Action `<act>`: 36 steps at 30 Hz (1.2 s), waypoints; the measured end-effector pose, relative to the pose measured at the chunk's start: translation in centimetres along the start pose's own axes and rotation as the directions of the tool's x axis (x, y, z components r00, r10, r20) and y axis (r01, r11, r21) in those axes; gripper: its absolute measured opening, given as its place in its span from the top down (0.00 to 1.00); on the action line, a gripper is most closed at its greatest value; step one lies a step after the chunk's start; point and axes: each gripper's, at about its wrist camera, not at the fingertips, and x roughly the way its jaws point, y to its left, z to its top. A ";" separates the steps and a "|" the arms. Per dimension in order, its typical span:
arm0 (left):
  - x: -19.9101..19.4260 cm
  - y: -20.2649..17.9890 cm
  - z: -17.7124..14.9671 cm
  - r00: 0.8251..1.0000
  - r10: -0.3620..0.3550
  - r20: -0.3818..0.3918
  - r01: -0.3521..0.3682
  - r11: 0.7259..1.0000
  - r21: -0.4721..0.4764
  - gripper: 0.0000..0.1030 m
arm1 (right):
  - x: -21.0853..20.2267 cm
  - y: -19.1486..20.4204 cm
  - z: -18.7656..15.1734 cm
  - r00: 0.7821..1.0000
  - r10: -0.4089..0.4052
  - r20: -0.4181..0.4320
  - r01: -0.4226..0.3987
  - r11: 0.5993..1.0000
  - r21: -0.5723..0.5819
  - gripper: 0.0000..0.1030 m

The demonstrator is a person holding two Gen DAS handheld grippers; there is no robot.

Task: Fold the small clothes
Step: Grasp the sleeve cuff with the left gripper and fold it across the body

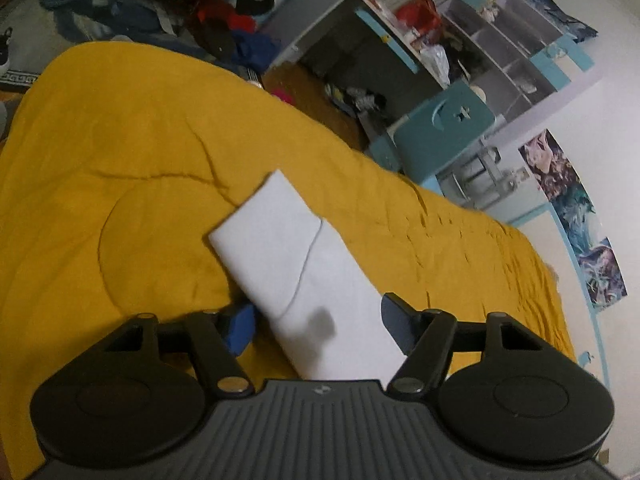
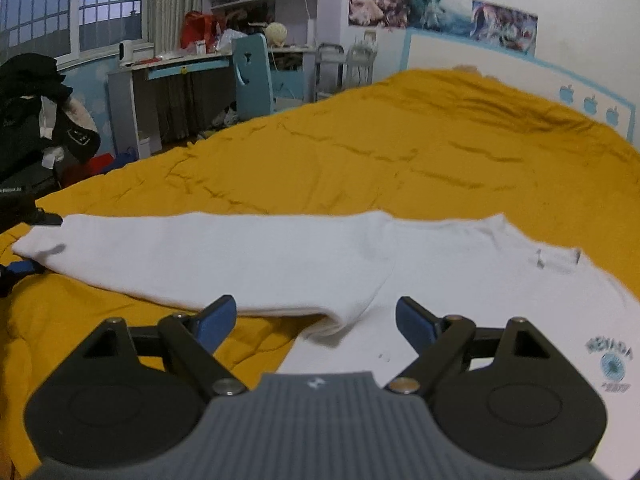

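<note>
Left wrist view: white garment runs from frame centre down toward the camera, lying on a yellow bedspread; one panel is already lapped over another along a curved edge.
Right wrist view: white garment stretches across the middle of the frame, a long sleeve reaching to the left edge, the neck label at right centre, a printed logo at lower right.
Left claw: spread, blue pads either side of the cloth's near end; whether the pads touch it cannot be told, and nothing is pinched.
Right claw: spread, hovering above the sleeve's underarm fold; nothing is pinched.
Handling (judgement): light, soft knit, limp rather than stiff; it will drape and sag when lifted, and may drag on the bedspread rather than slide freely.
Grasp sites (judgement): hem corners, cuff or shoulder seam, where doubled fabric gives the pads a firmer bite.
Background: desk and shelving at upper left, well apart from the cloth.
</note>
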 end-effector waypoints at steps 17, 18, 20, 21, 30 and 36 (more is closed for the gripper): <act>-0.4 -2.4 1.1 0.988 -0.155 0.025 0.154 0.987 0.038 0.88 | -2.0 -1.6 -1.8 0.997 -0.047 -0.068 0.046 0.999 -0.008 0.20; -0.8 -3.6 1.0 0.982 -0.186 0.020 0.185 0.982 0.040 0.88 | -2.4 -2.3 -2.1 0.996 -0.055 -0.067 0.055 0.998 0.004 0.20; -1.4 -6.2 0.3 0.969 -0.245 0.016 0.243 0.968 0.066 0.88 | -3.2 -3.8 -2.6 0.995 -0.069 -0.074 0.072 0.997 0.040 0.20; -1.7 -8.0 -0.3 0.961 -0.277 0.006 0.276 0.957 0.088 0.88 | -3.7 -4.7 -2.9 0.994 -0.075 -0.075 0.079 0.995 0.058 0.19; -2.8 -24.7 -10.8 0.821 -0.524 -0.225 0.567 0.791 0.229 0.88 | -8.7 -13.6 -6.0 0.983 -0.164 -0.078 0.177 0.960 0.218 0.19; -2.8 -32.5 -21.7 0.708 -0.559 -0.432 0.693 0.669 0.270 0.88 | -11.3 -19.9 -8.7 0.973 -0.208 -0.097 0.229 0.912 0.341 0.19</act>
